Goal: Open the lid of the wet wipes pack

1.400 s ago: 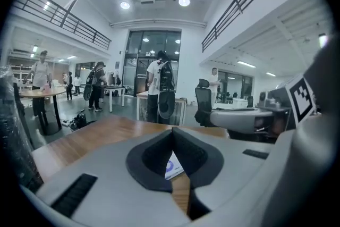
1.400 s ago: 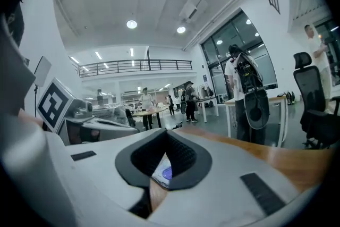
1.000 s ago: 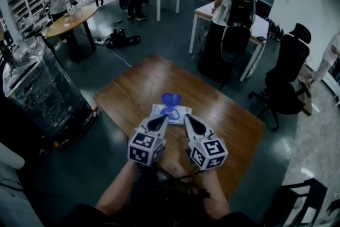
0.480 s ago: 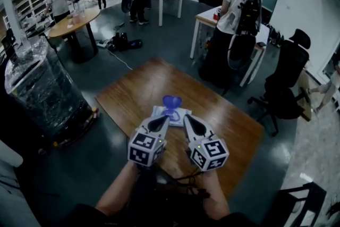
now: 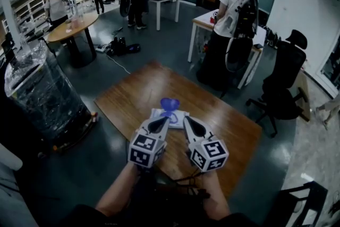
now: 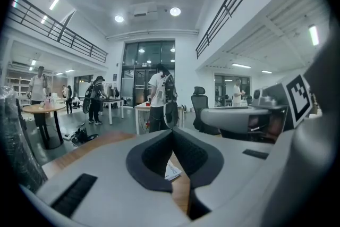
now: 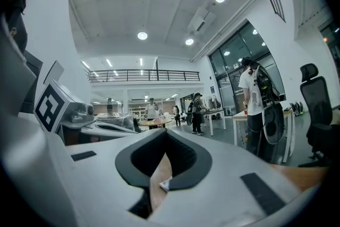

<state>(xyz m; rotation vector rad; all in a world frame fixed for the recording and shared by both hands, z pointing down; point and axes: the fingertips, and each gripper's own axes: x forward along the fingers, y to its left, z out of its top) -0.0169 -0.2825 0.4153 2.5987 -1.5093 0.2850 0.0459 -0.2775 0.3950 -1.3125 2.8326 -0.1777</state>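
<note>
The wet wipes pack (image 5: 169, 115) lies flat on the wooden table (image 5: 133, 94), white with a blue lid (image 5: 170, 104) standing up at its far edge. Both grippers hover just short of its near edge, side by side. My left gripper (image 5: 161, 121) is shut and holds nothing; in the left gripper view its jaws (image 6: 172, 131) meet at the tips, and a white corner of the pack (image 6: 171, 171) shows below them. My right gripper (image 5: 189, 121) is shut and empty too. In the right gripper view its jaws (image 7: 166, 132) touch, with a pack corner (image 7: 164, 184) beneath.
A large plastic-wrapped dark bundle (image 5: 42, 94) stands on the floor left of the table. A black office chair (image 5: 281, 82) is to the right. A person with a backpack (image 5: 234, 24) stands at a white desk beyond the table. A round table (image 5: 71, 25) is far left.
Both grippers and the pack stay where they were. Only the people in the background have shifted a little.
</note>
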